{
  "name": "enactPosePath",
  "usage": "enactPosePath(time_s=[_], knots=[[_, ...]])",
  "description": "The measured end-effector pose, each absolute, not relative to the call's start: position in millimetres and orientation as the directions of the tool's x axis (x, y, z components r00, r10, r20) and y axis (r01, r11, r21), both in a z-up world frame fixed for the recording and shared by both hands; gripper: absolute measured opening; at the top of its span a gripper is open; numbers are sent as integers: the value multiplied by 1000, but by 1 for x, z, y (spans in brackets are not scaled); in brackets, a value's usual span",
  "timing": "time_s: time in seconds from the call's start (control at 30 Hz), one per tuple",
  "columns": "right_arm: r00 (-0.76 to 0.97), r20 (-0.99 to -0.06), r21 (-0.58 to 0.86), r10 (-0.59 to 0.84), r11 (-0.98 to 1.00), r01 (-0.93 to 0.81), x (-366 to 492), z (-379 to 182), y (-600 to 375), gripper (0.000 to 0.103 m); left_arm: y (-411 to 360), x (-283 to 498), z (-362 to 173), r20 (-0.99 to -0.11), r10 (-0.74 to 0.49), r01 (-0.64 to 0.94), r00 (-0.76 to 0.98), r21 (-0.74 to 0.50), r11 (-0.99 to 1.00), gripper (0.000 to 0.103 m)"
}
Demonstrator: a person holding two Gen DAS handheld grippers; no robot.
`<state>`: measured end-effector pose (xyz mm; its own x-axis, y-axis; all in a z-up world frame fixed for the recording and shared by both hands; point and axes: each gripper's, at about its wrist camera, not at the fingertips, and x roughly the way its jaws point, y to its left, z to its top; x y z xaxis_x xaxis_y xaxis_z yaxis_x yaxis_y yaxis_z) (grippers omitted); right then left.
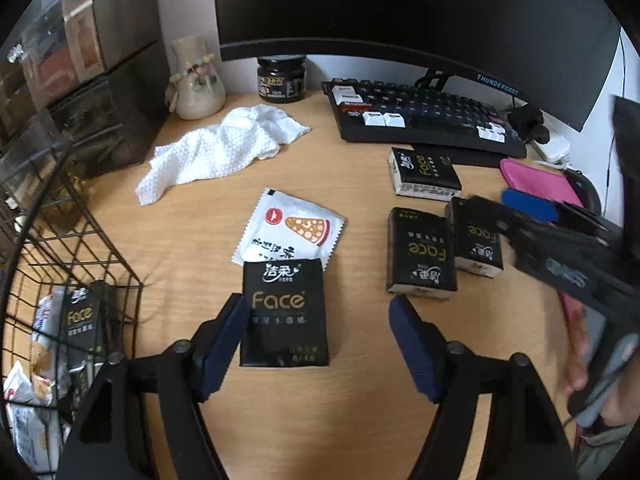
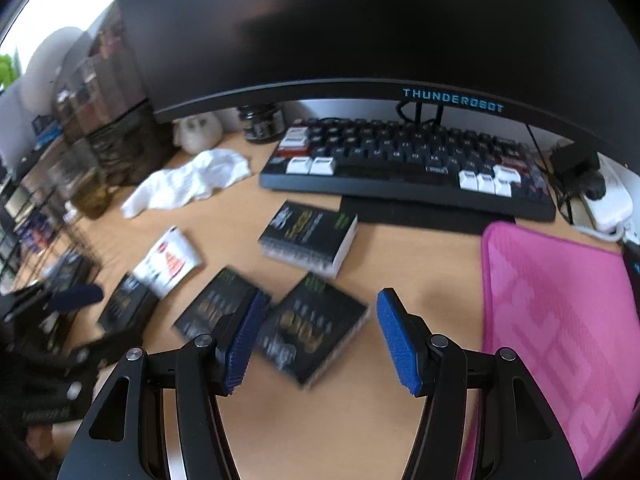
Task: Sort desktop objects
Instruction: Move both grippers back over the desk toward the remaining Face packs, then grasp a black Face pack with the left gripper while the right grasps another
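Pale wood grain runs across the desk (image 1: pixel 200 240) in our left wrist view. Our left gripper (image 1: pixel 320 344) stands wide, its ribbed blue pads (image 1: pixel 224 348) either side of a flat black tissue pack (image 1: pixel 285 312) with gold lettering; the left pad sits at the pack's edge, the right pad is clear of it. A glossy white sauce sachet (image 1: pixel 292 228) lies tucked partly under the pack's far edge. At left, a black wire basket (image 1: pixel 80 248) holds another black pack (image 1: pixel 80 320) and white packets. A dimpled white cloth (image 1: pixel 216 148) lies crumpled beyond.

In our blurred right wrist view, the right gripper (image 2: pixel 320 336) is moderately open above a slanted black pack (image 2: pixel 312 328), gripping nothing. A pink textured mat (image 2: pixel 560 320) lies to the right.
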<state>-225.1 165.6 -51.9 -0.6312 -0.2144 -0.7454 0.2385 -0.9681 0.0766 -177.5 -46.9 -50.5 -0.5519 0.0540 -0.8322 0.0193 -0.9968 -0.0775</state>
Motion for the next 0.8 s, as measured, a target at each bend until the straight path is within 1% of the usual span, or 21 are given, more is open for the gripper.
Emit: enactPosePath(time_s=[0.1, 0.17, 0.3, 0.43, 0.63, 0.8], knots=[[-609, -769, 61, -193, -971, 231, -235, -62, 159, 58, -51, -179, -53, -826, 61, 19, -560, -87, -996, 77], [-612, -768, 53, -191, -970, 236, -231, -65, 158, 58, -53, -179, -54, -823, 62, 22, -564, -90, -996, 77], [-612, -772, 45, -170, -976, 214, -217, -68, 167, 58, -57, -180, -56, -823, 68, 22, -563, -97, -995, 77], [-610, -782, 1, -131, -978, 208, -198, -75, 174, 59, -57, -180, -59, -820, 72, 20, -568, -102, -995, 77], [-609, -777, 41, -161, -978, 206, -192, -73, 183, 59, -56, -183, -71, -833, 73, 28, -548, -105, -994, 77], [-608, -784, -12, -125, -976, 216, -192, -73, 176, 59, -56, -185, -75, -836, 51, 43, -546, -89, -995, 77]])
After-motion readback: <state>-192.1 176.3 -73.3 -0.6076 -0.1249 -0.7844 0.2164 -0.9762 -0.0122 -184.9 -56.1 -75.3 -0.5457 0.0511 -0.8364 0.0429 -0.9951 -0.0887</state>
